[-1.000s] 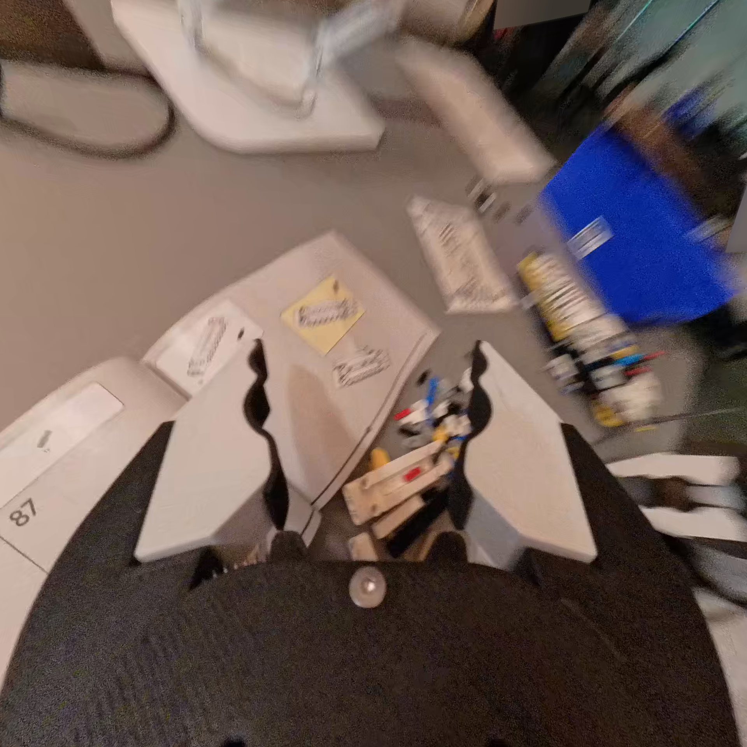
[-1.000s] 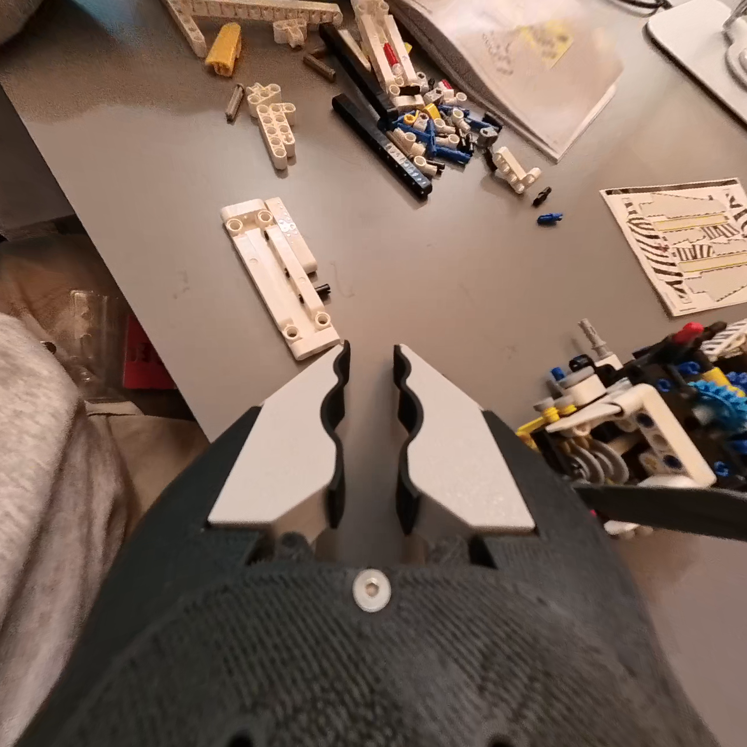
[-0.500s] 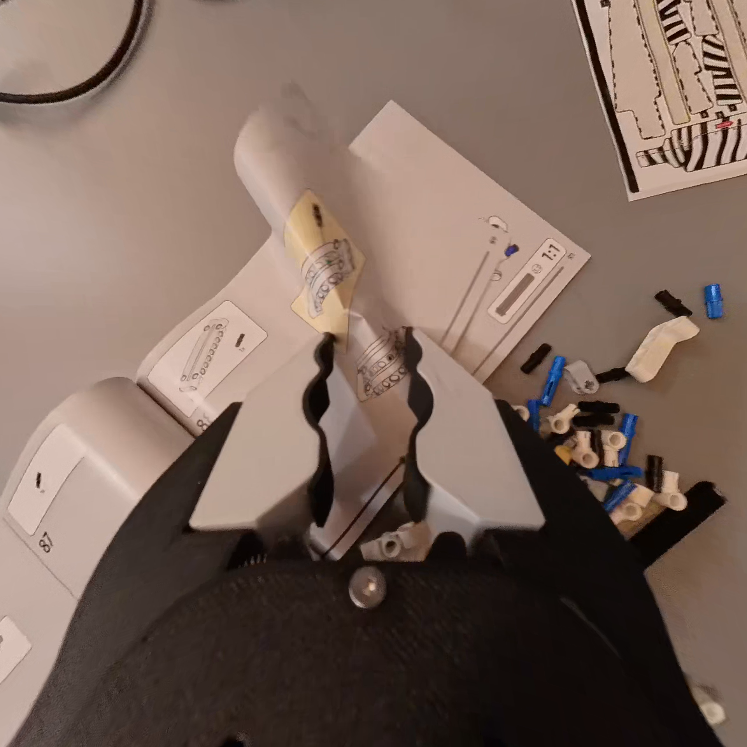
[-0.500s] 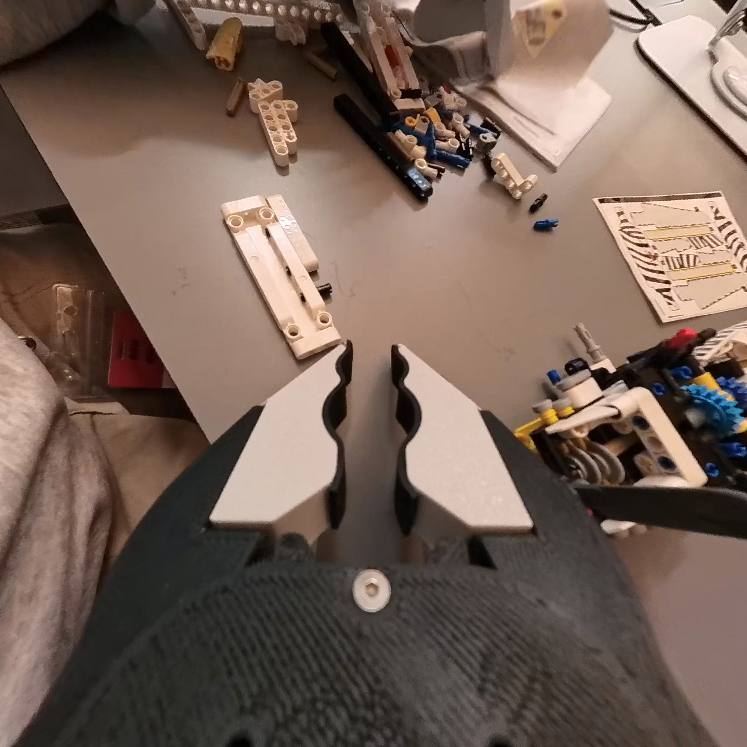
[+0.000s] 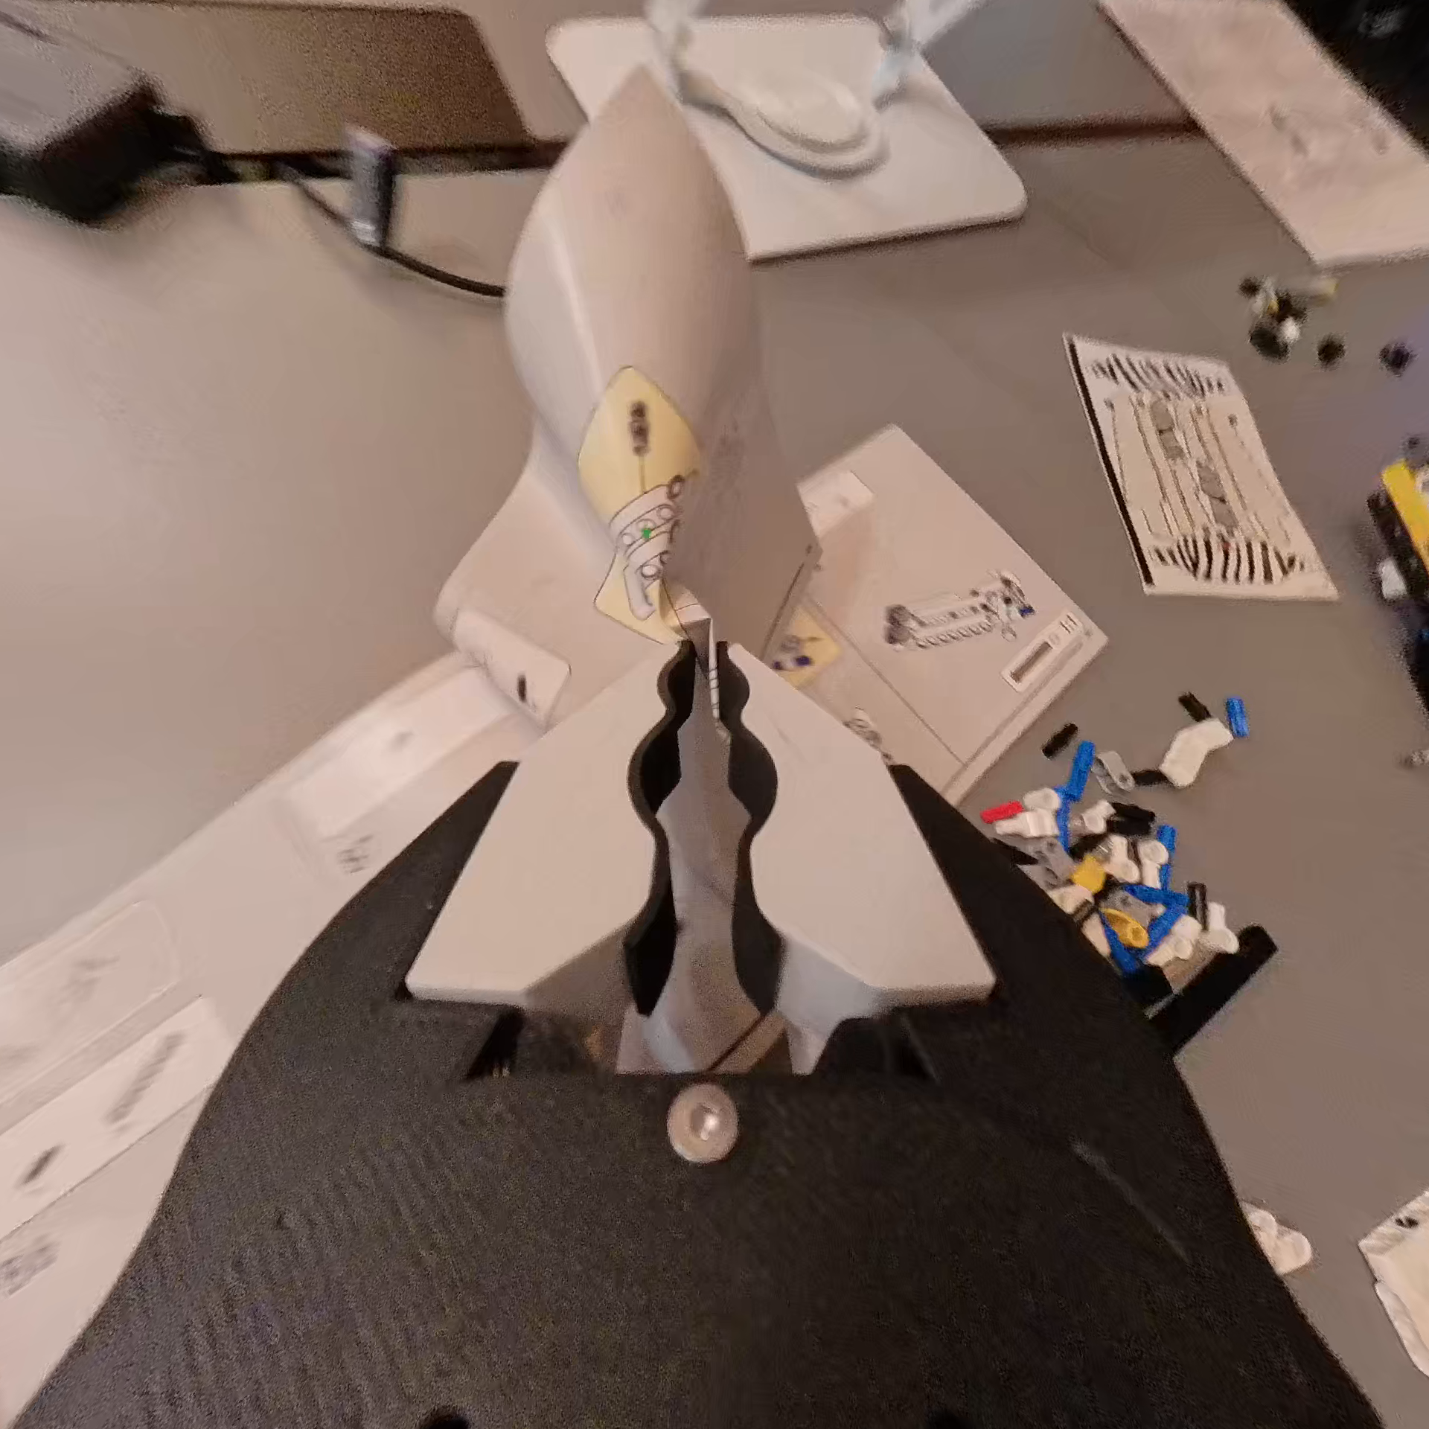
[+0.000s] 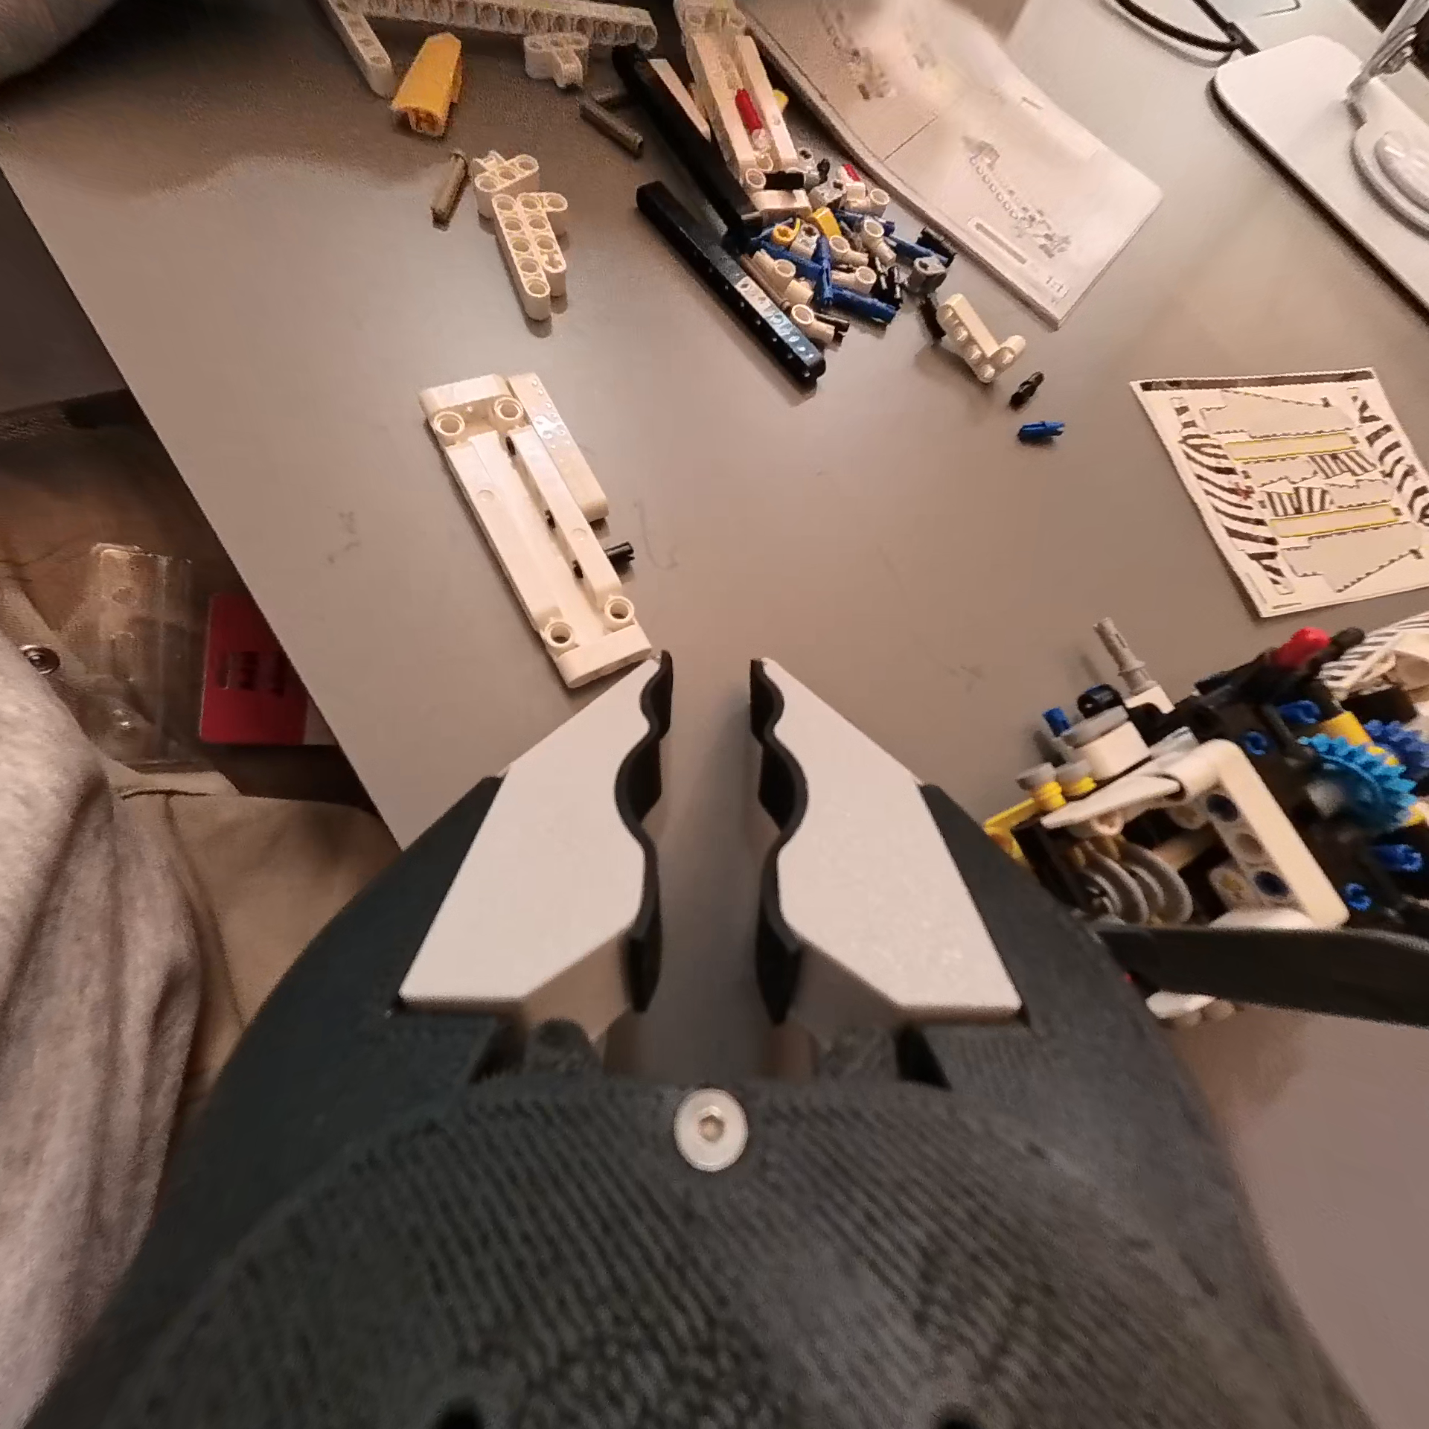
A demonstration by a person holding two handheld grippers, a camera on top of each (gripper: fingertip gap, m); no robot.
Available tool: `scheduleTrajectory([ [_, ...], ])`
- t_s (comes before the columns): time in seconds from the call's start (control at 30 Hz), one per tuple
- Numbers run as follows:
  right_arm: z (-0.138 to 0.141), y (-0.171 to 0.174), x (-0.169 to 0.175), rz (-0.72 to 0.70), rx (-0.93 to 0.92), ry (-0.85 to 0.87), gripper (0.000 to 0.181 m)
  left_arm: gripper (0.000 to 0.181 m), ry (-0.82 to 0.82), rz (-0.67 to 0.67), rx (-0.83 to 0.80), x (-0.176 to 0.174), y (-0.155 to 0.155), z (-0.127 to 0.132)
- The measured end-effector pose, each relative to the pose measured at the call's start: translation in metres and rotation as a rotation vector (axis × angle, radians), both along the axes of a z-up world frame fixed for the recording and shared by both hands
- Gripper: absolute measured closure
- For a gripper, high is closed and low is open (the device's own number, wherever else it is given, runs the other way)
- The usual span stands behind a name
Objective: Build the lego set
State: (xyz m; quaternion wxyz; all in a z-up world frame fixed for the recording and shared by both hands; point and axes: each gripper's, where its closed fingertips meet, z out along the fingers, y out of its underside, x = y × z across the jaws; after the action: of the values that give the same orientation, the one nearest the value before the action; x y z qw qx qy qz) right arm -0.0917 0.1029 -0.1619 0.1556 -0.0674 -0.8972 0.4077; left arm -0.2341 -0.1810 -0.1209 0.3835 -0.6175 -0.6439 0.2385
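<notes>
Left wrist view: left gripper [image 5: 705, 661] is clamped on a page [image 5: 665, 309] of the instruction booklet [image 5: 928, 557], lifted upright off the grey worktop [image 5: 232, 425]. Loose pieces [image 5: 1113, 866] are piled to the right.

Right wrist view: right gripper [image 6: 707, 673] is narrowly parted, nothing held, above the worktop edge. White panel [image 6: 533, 526] lies just beyond; partly built model [image 6: 1206, 812] sits right, sticker sheet [image 6: 1299, 487] beyond it.

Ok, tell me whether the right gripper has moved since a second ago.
No, barely. The right gripper hangs open above the table edge, its left fingertip just short of the white panel's near corner as before; the sticker sheet sits almost where it did.
</notes>
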Motion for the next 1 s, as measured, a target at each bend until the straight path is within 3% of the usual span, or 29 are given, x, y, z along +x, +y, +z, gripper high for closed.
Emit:
scheduleTrajectory([
  [0.03, 0.000, 0.000, 0.000, -0.001, 0.000, 0.002, 0.163, 0.176, 0.011, 0.046, 0.012, 0.004, -0.016, 0.004],
  [0.13, 0.000, 0.000, 0.000, -0.003, 0.000, 0.002, 0.163, 0.167, 0.017, 0.156, 0.064, 0.021, -0.056, 0.007],
  [0.23, 0.000, 0.000, -0.001, -0.003, 0.000, 0.001, 0.163, 0.131, 0.003, 0.231, 0.107, 0.037, -0.083, 0.006],
  [0.3, 0.000, 0.000, -0.001, -0.004, 0.000, -0.007, 0.163, 0.120, 0.061, 0.299, 0.117, 0.042, -0.099, 0.015],
  [0.4, -0.001, 0.000, -0.001, -0.004, 0.000, -0.009, 0.163, 0.115, 0.253, 0.429, 0.051, 0.047, -0.120, 0.051],
  [0.5, -0.001, 0.000, -0.001, -0.004, -0.001, -0.011, 0.163, 0.109, 0.471, 0.548, -0.124, 0.063, -0.132, 0.101],
  [0.63, -0.001, 0.000, -0.001, -0.003, 0.000, -0.009, 0.163, 0.106, 0.683, 0.586, -0.243, 0.085, -0.115, 0.161],
  [0.7, -0.001, 0.000, -0.001, -0.002, 0.000, -0.010, 0.163, 0.112, 0.712, 0.529, -0.249, 0.083, -0.099, 0.173],
  [0.77, -0.001, 0.000, 0.000, 0.000, 0.000, -0.009, 0.164, 0.118, 0.616, 0.449, -0.232, 0.067, -0.086, 0.157],
  [0.87, -0.001, 0.000, 0.000, 0.003, 0.001, -0.009, 0.165, 0.119, 0.371, 0.320, -0.140, 0.034, -0.073, 0.098],
  [0.93, -0.001, 0.000, 0.000, 0.005, 0.000, -0.010, 0.165, 0.143, 0.328, 0.242, -0.070, 0.020, -0.066, 0.073],
  [1.0, 0.000, -0.001, 0.001, 0.009, -0.006, -0.009, 0.164, 0.157, 0.277, 0.260, -0.077, 0.018, -0.080, 0.055],
])
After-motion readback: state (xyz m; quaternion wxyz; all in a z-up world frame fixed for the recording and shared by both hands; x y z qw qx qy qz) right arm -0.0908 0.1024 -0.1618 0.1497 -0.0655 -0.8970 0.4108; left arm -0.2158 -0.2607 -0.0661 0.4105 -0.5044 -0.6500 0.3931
